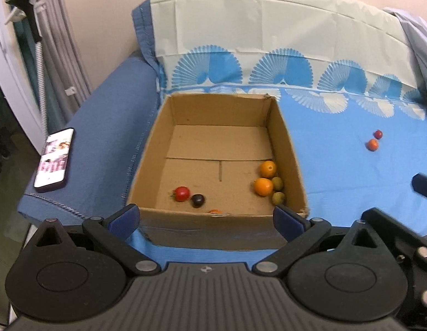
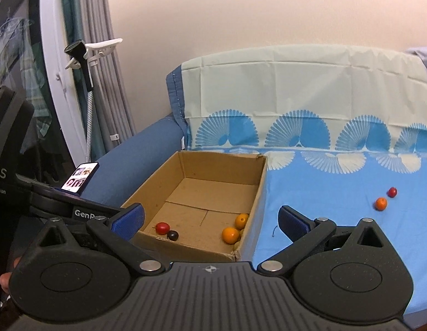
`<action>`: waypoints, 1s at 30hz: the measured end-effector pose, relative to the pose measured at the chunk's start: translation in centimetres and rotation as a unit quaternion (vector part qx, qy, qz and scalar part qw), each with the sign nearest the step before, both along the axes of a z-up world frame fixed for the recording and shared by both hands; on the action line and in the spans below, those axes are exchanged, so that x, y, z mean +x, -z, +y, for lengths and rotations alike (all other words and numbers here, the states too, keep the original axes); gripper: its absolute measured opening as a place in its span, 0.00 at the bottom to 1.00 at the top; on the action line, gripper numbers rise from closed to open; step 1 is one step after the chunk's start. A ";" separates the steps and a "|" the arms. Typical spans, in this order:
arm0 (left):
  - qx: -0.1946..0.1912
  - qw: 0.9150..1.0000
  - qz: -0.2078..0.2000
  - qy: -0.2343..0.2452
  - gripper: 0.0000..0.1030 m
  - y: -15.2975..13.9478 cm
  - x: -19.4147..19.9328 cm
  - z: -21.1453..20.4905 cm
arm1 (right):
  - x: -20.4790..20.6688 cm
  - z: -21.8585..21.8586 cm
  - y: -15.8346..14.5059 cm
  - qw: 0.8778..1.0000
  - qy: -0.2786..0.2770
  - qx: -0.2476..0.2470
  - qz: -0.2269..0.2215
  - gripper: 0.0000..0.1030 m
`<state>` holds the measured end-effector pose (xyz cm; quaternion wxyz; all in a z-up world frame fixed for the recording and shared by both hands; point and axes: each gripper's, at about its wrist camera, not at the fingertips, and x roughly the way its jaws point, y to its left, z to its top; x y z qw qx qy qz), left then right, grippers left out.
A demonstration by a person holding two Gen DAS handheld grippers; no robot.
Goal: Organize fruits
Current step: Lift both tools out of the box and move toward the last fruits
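An open cardboard box (image 1: 288, 149) (image 2: 169, 176) stands on the blue cloth. Inside lie a red fruit (image 1: 182, 193) (image 2: 162, 227), a dark one (image 1: 198, 200) (image 2: 173, 235), two orange ones (image 1: 263, 186) (image 2: 231, 235) and two greenish ones (image 1: 278, 198) in the near right corner. A small orange fruit (image 1: 373, 144) (image 2: 381, 203) and a small red fruit (image 1: 378, 134) (image 2: 392, 192) lie on the cloth to the right of the box. My left gripper (image 1: 206, 218) hovers open at the box's near wall, holding nothing. My right gripper (image 2: 210, 220) is open and empty, nearer the box's right corner.
A phone (image 1: 55, 160) (image 2: 80, 181) with a lit screen rests on the dark blue armrest to the left. A patterned cloth (image 1: 268, 27) drapes the backrest. A lamp stand (image 2: 88, 82) and grey curtains are at far left. Part of the other gripper (image 1: 423, 186) shows at right.
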<state>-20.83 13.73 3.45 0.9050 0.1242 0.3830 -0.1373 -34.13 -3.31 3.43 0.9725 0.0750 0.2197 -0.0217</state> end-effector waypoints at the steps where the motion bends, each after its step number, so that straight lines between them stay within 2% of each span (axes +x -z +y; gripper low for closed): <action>1: -0.002 1.000 0.005 0.002 1.00 0.0 0.2 -0.4 | 0.1 -0.5 0.2 1.000 0.004 0.006 0.004 0.99; 7: 0.018 0.999 0.012 0.024 1.00 0.7 1.6 -4.4 | 0.7 -4.4 1.4 0.999 0.042 0.029 0.020 0.99; 12: 0.010 0.997 0.044 0.061 1.00 1.8 3.2 -9.1 | 0.4 -9.3 2.2 0.995 0.097 0.031 0.022 0.99; 16: 0.004 0.993 0.062 0.099 1.00 3.3 4.4 -14.5 | -0.2 -13.9 3.2 0.988 0.150 0.030 0.035 0.99; 20: -0.005 0.986 0.070 0.150 1.00 5.4 6.0 -21.5 | -0.6 -18.9 4.3 0.978 0.204 0.026 0.047 0.99; 25: -0.008 0.976 0.075 0.205 1.00 9.5 8.6 -32.2 | -0.4 -25.8 6.2 0.964 0.257 0.009 0.061 0.99; 30: -0.010 0.966 0.092 0.242 1.00 15.1 11.4 -42.6 | 1.2 -33.6 9.1 0.940 0.333 0.008 0.070 0.99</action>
